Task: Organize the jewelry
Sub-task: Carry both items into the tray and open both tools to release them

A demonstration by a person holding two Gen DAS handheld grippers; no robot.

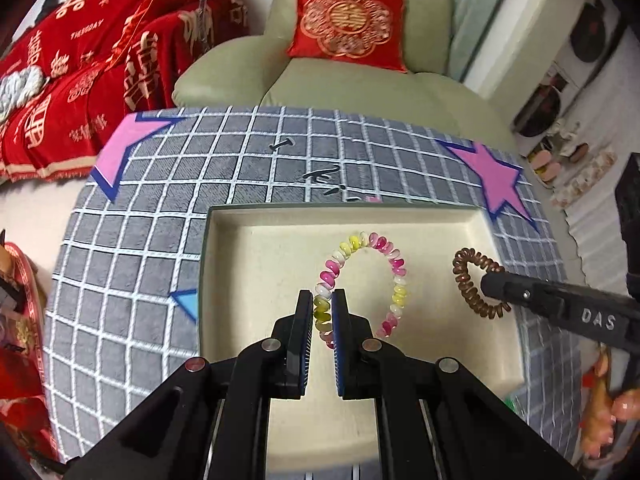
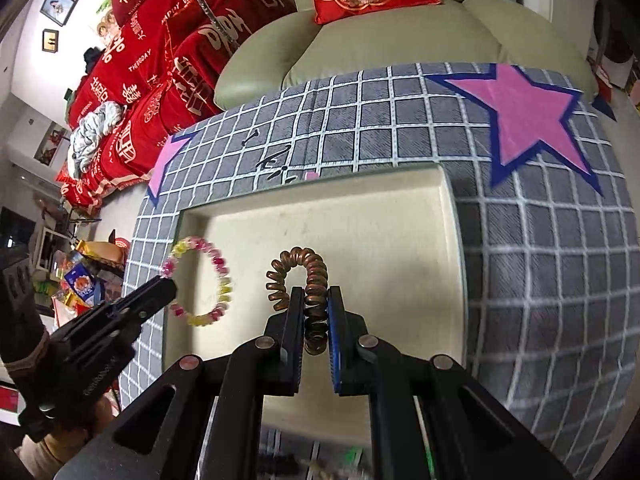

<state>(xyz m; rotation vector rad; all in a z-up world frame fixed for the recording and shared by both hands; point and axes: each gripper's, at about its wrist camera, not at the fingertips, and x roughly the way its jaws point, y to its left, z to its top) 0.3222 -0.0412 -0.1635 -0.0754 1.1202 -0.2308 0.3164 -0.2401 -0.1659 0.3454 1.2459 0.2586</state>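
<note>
Left wrist view reads "DAS" on the right gripper (image 1: pixel 494 285), pinching one brown coil bracelet (image 1: pixel 470 280); left gripper (image 1: pixel 322 304) pinches one pink-yellow coil bracelet (image 1: pixel 362 280) above one tray (image 1: pixel 256 248).

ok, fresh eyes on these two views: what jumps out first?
Two spiral coil bands held over the cream tray: the left gripper is shut on the pink-and-yellow coil band, and to its right the right gripper is shut on the brown coil band. Next, the pink star on the grey grid cloth past the tray's far right corner, and the red cushion on the pale green armchair behind.
</note>
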